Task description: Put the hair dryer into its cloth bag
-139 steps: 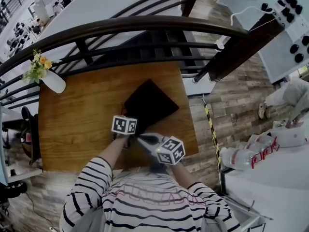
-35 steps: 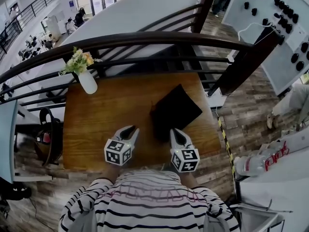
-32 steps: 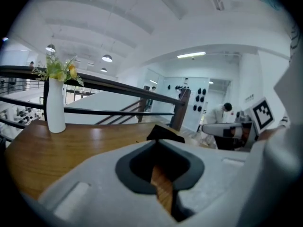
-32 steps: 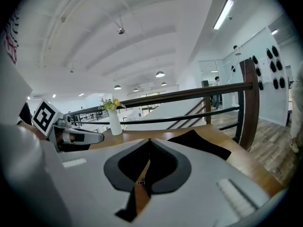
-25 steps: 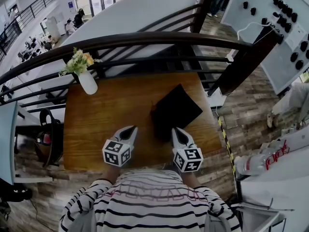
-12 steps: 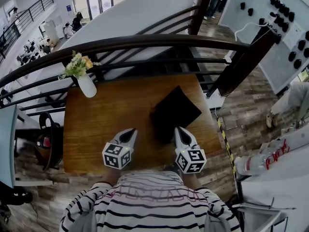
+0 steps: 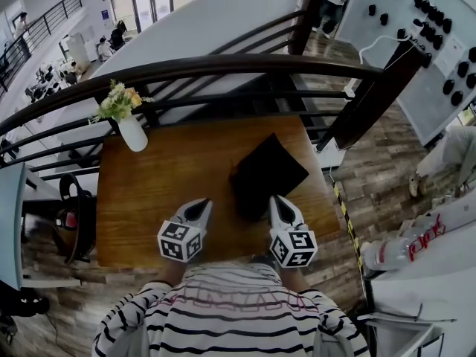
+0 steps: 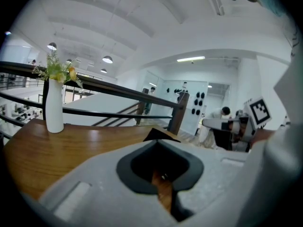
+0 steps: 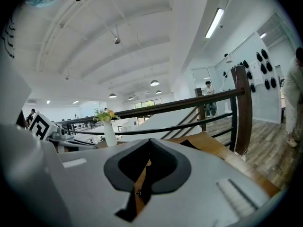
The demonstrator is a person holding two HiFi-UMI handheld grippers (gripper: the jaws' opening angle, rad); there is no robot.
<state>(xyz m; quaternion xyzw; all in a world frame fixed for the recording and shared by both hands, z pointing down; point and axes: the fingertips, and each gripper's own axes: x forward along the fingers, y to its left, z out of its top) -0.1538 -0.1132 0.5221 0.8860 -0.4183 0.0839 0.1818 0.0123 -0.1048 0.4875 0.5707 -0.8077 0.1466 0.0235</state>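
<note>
– Head view first: which step is this?
– Judging by the layout, the last one, or a pause. The cloth bag [image 7: 268, 173] lies on the wooden table [image 7: 163, 169], dark and a little humped. The hair dryer shows nowhere, so I'd guess it is inside the bag, though nothing confirms that.
– And the grippers?
– The left gripper [image 7: 201, 204] and the right gripper [image 7: 276, 200] hover at the table's near edge. The bag's near end lies between them, closer to the right one. Neither touches it, as far as I can tell. A vase [image 7: 134, 132] of flowers stands well apart at the far left corner.
– Left gripper view?
– Its jaws are together with nothing between them. Only bare tabletop shows through the slit, with one corner of the bag poking up beyond the tips.
– Right gripper view?
– The same: the jaws are closed on nothing, with wood visible below and the bag's edge ahead.
– So what does the next move call for?
– If the bag's mouth needs closing, a gripper must first spread its jaws and then reach forward to the cloth. Otherwise I think little remains.
</note>
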